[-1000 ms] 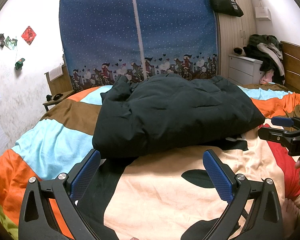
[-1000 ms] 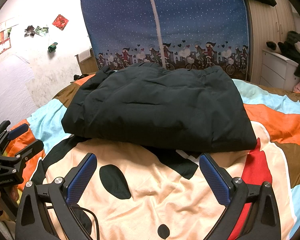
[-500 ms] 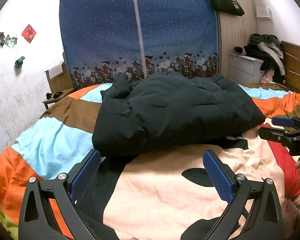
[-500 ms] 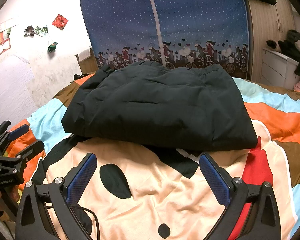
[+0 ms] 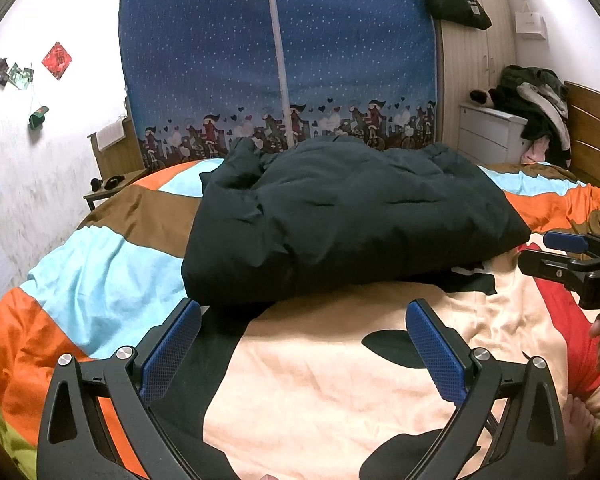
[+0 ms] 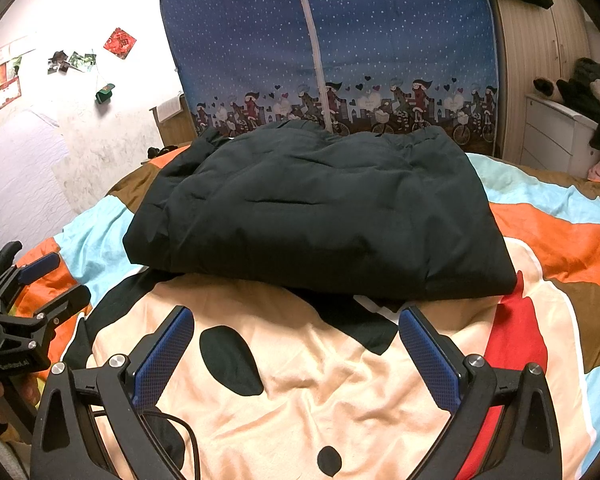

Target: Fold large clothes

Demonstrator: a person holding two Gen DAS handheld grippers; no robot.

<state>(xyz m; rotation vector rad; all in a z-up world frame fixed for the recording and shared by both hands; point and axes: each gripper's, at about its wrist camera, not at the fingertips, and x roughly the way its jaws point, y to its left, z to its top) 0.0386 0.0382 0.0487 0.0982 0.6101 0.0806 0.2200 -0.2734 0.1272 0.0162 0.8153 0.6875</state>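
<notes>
The left gripper (image 5: pixel 303 320) has its blue-padded fingers (image 5: pixel 171 348) spread wide with nothing between them, hovering over the cream part of the bedspread (image 5: pixel 320 380). The right gripper (image 6: pixel 296 326) is the same: fingers (image 6: pixel 428 354) splayed apart, pinching nothing, above the cream patch with black spots. Each gripper shows at the edge of the other's view (the right one at the far right of the left view, the left one at the far left of the right view), both held just short of the garment.

Just ahead of both pairs of fingers lies the dark padded jacket (image 6: pixel 320 216), folded into a thick, roughly rectangular bundle on the bed. Its near edge rests on the cream area, not touching either gripper; its left end looks rumpled and bunched in the left view. Under and around it the bedspread runs in orange, light blue and brown bands.

Behind the bed stands a blue fabric wardrobe (image 5: pixel 276 60) with a cartoon border, and to the right a white drawer unit (image 5: pixel 488 132) piled with clothes
</notes>
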